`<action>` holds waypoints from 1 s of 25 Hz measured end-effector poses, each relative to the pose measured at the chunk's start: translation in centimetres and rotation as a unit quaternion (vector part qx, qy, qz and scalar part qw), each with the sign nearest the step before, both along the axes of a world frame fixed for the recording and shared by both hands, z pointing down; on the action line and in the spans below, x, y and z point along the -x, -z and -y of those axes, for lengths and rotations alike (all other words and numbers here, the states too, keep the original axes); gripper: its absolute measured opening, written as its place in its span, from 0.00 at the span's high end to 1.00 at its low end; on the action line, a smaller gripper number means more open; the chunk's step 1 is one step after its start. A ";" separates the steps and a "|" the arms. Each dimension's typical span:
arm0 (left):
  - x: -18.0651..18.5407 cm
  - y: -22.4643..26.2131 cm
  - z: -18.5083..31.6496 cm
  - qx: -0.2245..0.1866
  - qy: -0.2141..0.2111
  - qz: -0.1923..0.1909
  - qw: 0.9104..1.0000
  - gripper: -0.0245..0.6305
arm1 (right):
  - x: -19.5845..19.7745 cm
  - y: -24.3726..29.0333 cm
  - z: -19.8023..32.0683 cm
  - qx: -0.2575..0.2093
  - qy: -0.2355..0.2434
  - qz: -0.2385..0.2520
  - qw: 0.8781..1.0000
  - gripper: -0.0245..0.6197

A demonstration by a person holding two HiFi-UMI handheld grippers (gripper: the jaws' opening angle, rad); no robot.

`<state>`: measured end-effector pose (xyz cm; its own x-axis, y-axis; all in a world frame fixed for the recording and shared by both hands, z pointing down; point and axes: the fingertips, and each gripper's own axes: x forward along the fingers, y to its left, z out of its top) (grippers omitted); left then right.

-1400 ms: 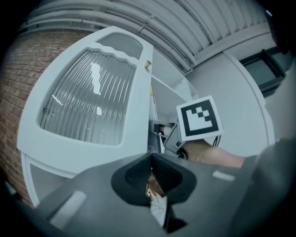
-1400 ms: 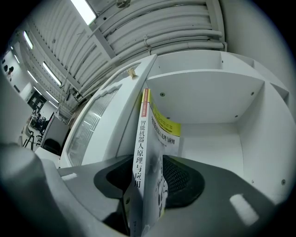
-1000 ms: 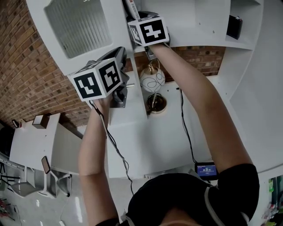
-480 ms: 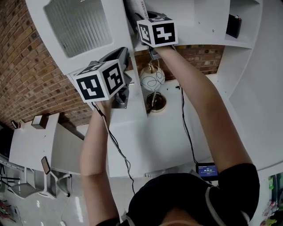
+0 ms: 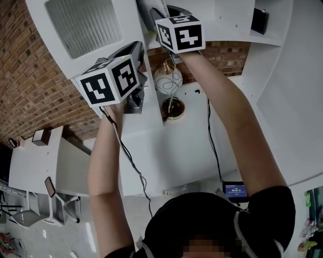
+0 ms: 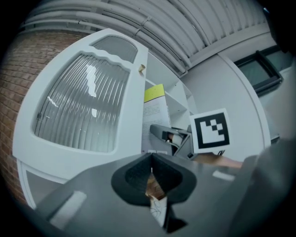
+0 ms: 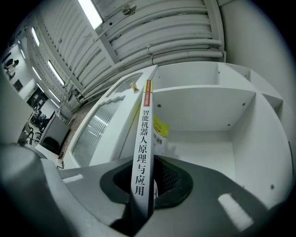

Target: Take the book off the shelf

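A thin white book (image 7: 142, 152) with a printed spine and a yellow-topped cover stands upright in the open white shelf compartment (image 7: 203, 139). My right gripper (image 7: 147, 185) has just been closing and is now shut on the book's spine edge, pads on both covers. The left gripper view shows the book (image 6: 154, 120) with the right gripper (image 6: 166, 135) clamped on its lower edge. In the head view the right gripper (image 5: 160, 14) reaches up into the shelf under its marker cube. My left gripper (image 5: 139, 50) hangs to the left, beside the cabinet door, shut and holding nothing (image 6: 151, 171).
A ribbed-glass cabinet door (image 5: 83, 25) stands left of the book. Below the shelf a white globe lamp (image 5: 168, 78) on a brass base (image 5: 173, 108) stands on the white counter (image 5: 171, 156). A black object (image 5: 261, 20) sits on a shelf at right. There is a brick wall (image 5: 35, 85) at left.
The right gripper's cube has shifted a little to the right at the shelf, with the book in its jaws. The left gripper has hardly moved.
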<state>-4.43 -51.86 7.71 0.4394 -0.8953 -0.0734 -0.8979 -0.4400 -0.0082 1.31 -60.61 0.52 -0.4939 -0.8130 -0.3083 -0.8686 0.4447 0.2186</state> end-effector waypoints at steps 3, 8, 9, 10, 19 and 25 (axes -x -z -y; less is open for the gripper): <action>-0.6 0.0 -0.6 -0.004 -0.008 0.007 1.000 0.95 | -0.8 0.0 -1.5 -0.009 -0.005 0.011 1.000 0.87; -1.4 0.0 -1.3 -0.007 -0.024 -0.001 1.000 0.95 | -2.0 -0.1 -4.4 -0.024 -0.006 0.015 1.000 0.87; -1.7 0.0 -1.5 -0.008 -0.028 -0.004 1.000 0.95 | -2.4 -0.3 -5.0 -0.028 -0.006 0.018 0.999 0.87; -2.1 -0.1 -1.6 -0.009 -0.033 -0.006 0.999 0.95 | -2.8 -0.5 -5.6 -0.031 -0.005 0.021 0.999 0.87; -4.1 -0.4 -3.4 -0.033 -0.044 0.006 0.998 0.95 | -5.1 -1.7 -10.7 -0.051 -0.001 0.019 0.999 0.87; -5.4 -0.4 -4.2 -0.051 -0.058 0.010 0.997 0.95 | -6.3 -2.4 -13.3 -0.066 -0.013 0.015 0.998 0.87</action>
